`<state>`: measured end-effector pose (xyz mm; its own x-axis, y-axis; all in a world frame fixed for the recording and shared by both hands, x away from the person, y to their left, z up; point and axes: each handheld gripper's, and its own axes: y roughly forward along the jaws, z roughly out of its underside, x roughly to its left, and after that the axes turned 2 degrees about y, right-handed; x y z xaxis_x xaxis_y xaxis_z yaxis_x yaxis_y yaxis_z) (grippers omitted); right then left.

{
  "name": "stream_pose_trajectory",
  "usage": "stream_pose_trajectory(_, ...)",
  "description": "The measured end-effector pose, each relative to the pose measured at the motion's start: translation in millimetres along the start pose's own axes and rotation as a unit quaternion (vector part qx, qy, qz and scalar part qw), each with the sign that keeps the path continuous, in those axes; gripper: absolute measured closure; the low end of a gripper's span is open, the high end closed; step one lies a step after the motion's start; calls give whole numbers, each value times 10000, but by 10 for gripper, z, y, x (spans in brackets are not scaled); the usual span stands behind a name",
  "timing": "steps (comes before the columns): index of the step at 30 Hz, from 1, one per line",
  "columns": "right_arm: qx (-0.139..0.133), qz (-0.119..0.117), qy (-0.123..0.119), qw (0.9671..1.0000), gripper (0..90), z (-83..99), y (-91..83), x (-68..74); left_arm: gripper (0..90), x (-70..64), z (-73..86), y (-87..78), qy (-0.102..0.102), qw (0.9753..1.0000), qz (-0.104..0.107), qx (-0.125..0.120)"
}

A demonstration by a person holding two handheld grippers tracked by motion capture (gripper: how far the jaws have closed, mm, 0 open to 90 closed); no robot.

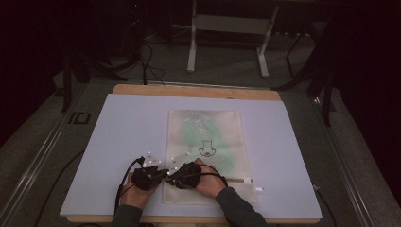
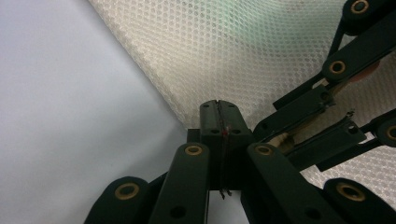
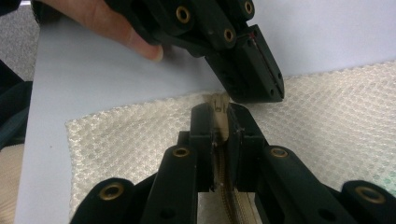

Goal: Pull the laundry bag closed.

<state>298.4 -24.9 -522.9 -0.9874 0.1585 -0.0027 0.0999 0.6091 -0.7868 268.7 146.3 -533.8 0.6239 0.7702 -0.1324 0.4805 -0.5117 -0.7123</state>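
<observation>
left tool [image 2: 218, 122] pinched on bag [image 1: 204, 137] near-left corner | right tool [image 3: 220, 122] clamped on zipper [image 3: 218, 103] | risk: mesh slips, zipper jams

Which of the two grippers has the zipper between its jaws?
The right gripper: its jaws straddle the zipper at the mesh bag's corner. The left gripper has its jaws pressed together at the bag's edge, beside the zipper.
</observation>
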Motion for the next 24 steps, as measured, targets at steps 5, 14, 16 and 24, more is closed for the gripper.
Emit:
stream_pose_trajectory(5, 49, 15, -26, 10000, 823, -1, -19, 0, 896, -31, -1, 3, 160, 9998, -107, 1)
stream_pose_trajectory(14, 91, 51, -4, 9999, 824, 47, -72, -9, 896, -29, -1, 3, 145, 9998, -96, -2)
stream_pose_trajectory(16, 105, 60, -40, 9999, 824, 60, -85, -12, 896, -28, 0, 3, 137, 9999, -93, -6)
stream_pose_trajectory(24, 189, 124, -110, 9997, 824, 72, -111, 6, 896, -32, 3, 3, 140, 9998, -107, -15)
